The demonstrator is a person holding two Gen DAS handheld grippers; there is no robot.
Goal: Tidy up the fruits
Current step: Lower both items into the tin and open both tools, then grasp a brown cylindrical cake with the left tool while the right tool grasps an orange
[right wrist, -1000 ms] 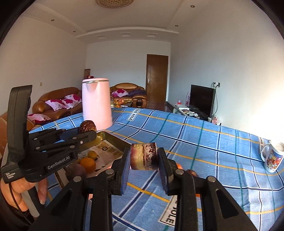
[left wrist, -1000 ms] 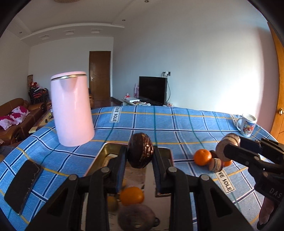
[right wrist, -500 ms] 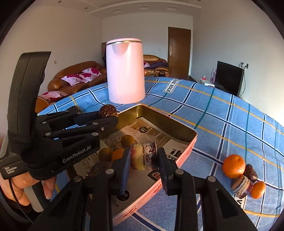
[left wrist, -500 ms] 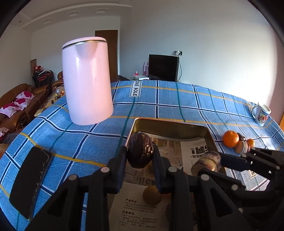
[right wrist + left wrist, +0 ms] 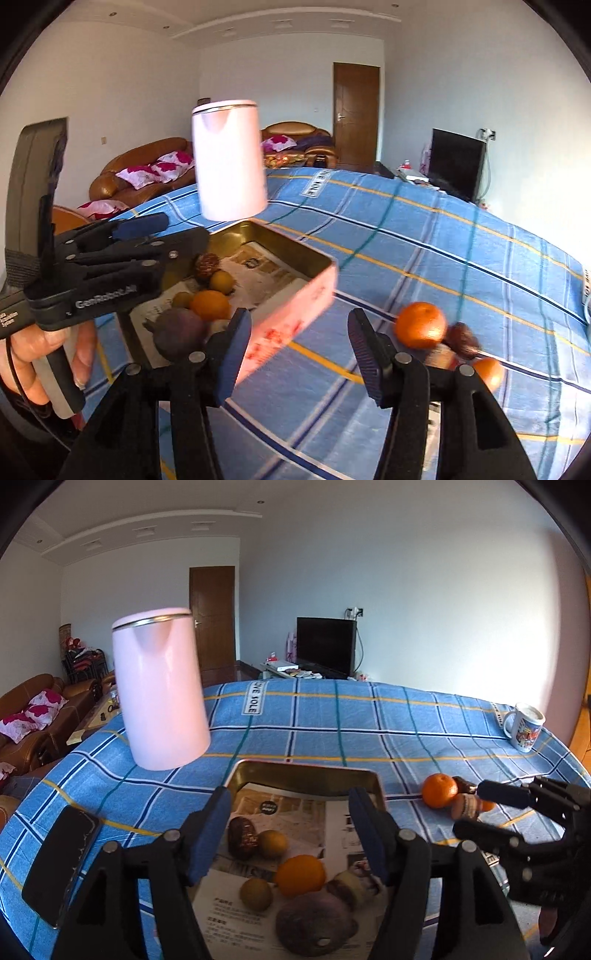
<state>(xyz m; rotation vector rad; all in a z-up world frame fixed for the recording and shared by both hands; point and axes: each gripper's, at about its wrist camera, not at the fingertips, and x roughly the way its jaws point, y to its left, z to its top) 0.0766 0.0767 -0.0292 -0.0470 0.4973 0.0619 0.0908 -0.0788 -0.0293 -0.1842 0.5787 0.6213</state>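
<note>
White walls, brown door (image 5: 212,620), dark television (image 5: 325,644) — leather sofa (image 5: 142,173) with pink cushions.

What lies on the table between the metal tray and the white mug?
Mostly bare blue cloth; near the tray sit an orange and small fruits. The mug shows in the left wrist view.

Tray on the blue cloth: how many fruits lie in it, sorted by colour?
Orange fruit: 1
Yellow-brown round fruits: 2
Dark brown oblong fruit: 1
Purple round fruit: 1
Pale-and-dark cut piece: 1
Total in the tray: 6
</note>
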